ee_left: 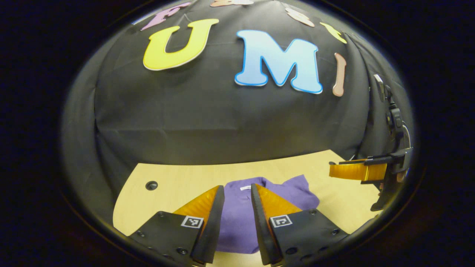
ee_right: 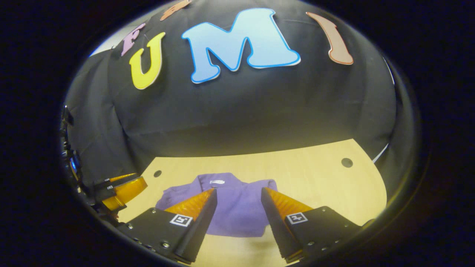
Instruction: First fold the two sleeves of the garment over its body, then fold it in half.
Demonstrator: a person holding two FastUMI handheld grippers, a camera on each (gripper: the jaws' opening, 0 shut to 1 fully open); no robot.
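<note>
Your table (ee_left: pixel 167 178) spans the lower half of both views, pale wood with a small dark hole (ee_right: pixel 347 162) toward the right in the right gripper view. The purple garment (ee_right: pixel 237 211) lies flat at lower centre, collar toward the wall. Your left gripper (ee_left: pixel 237 194) hovers above it, jaws parted, gripping nothing. Your right gripper (ee_right: pixel 237 196) hangs likewise, open wider and empty.

Purple garment (ee_left: pixel 237 215) (ee_right: pixel 230 211), lying flat on the wooden table (ee_right: pixel 315 174) (collar label toward the far edge), partly folded.
</note>
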